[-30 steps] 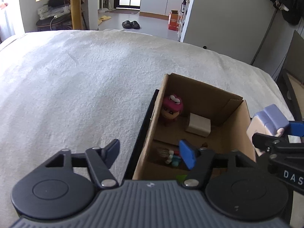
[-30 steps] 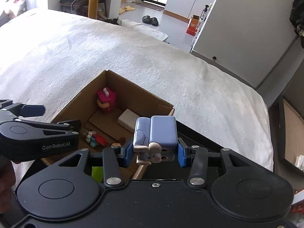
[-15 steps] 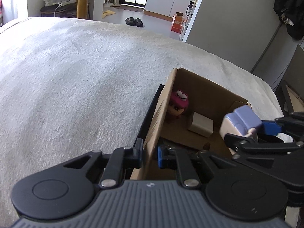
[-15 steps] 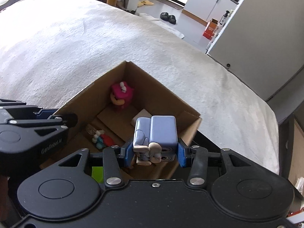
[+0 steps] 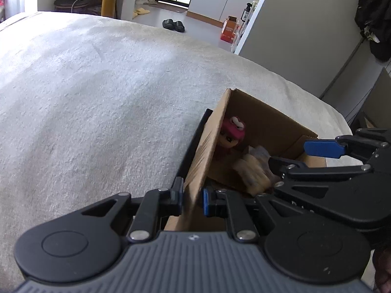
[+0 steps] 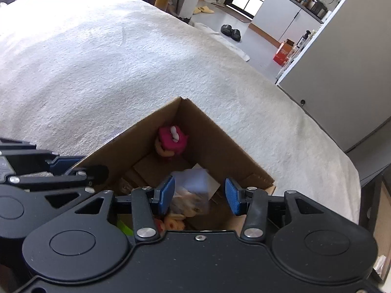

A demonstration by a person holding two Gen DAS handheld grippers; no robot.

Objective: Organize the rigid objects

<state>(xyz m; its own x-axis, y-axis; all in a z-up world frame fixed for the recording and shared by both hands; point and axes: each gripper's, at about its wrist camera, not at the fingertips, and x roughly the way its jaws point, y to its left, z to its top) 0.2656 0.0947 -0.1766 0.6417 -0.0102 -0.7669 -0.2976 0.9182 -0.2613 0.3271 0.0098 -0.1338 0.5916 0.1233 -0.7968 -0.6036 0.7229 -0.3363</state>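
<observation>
An open cardboard box (image 5: pixel 268 108) (image 6: pixel 207 124) sits on the white-covered bed. My left gripper (image 5: pixel 193 199) is shut on the box's near left wall, one pad on each side of it. My right gripper (image 6: pixel 199 195) (image 5: pixel 290 152) hangs over the box with its jaws apart. The blue-and-cream block figure (image 6: pixel 193 190) (image 5: pixel 251 168) shows blurred below its pads, inside the box and free of them. A pink-hooded figure (image 5: pixel 231 134) (image 6: pixel 172 140) stands in the far corner. Small colourful toys (image 6: pixel 173 222) lie at the near end.
A black tray edge (image 5: pixel 195 134) runs under the box's left side. The white blanket (image 5: pixel 97 97) stretches wide to the left and beyond. A grey wall (image 6: pixel 342 78) stands past the bed's right edge. Slippers (image 5: pixel 173 24) lie on the far floor.
The left gripper closed onto the box's left wall and stays there. The right gripper carried the block figure over the box. The figure has left its pads and dropped inside.
</observation>
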